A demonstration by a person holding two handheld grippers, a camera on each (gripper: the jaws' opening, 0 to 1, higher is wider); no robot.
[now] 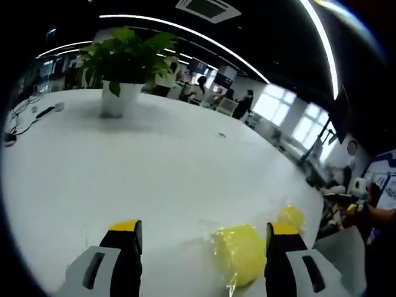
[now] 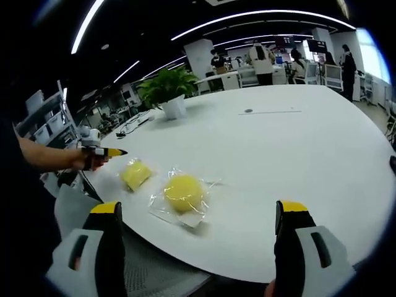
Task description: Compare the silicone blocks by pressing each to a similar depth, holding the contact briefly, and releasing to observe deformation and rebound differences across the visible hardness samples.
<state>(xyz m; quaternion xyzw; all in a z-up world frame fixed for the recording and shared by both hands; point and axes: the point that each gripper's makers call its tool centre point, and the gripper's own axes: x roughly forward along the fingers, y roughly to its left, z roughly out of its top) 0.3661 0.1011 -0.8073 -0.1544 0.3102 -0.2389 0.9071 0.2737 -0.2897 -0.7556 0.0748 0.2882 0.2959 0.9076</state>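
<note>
Right gripper view: white table (image 2: 297, 142), office bkgd

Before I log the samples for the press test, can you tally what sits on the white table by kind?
Yellow silicone blocks in clear wrap: 2
Potted plants: 1
Total: 3

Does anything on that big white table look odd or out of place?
Slightly: both yellow silicone samples are still in clear plastic bags. The round one lies in a crumpled, skewed bag near the white table edge, the smaller one beside it. No spill or damage visible.
</note>
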